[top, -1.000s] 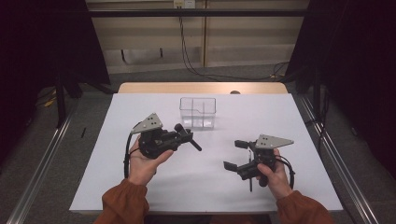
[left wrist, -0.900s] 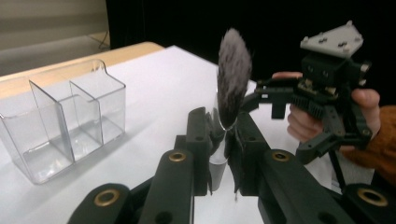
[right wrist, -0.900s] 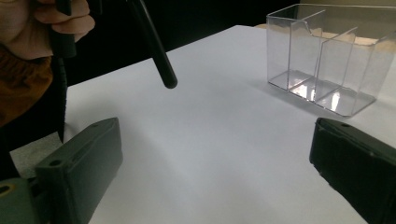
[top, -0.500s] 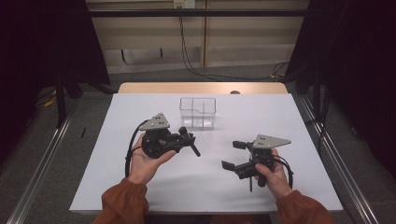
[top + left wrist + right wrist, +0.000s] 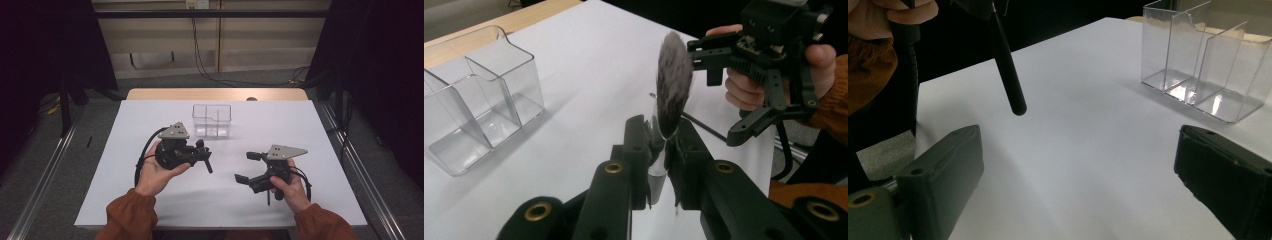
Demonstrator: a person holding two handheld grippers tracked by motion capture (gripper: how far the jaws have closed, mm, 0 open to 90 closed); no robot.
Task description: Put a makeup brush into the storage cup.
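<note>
The left gripper (image 5: 202, 152) has its jaws clamped on a makeup brush with grey bristles and a black handle (image 5: 672, 95), gripped at the silver collar. The brush's long axis crosses the jaws: bristles rise above them, the handle slants down toward the white table (image 5: 310, 130). Beyond the jaws stands a clear plastic divided organiser box (image 5: 212, 120). The right gripper (image 5: 246, 167) hovers with jaws spread wide, nothing between them, the brush handle well ahead.
</note>
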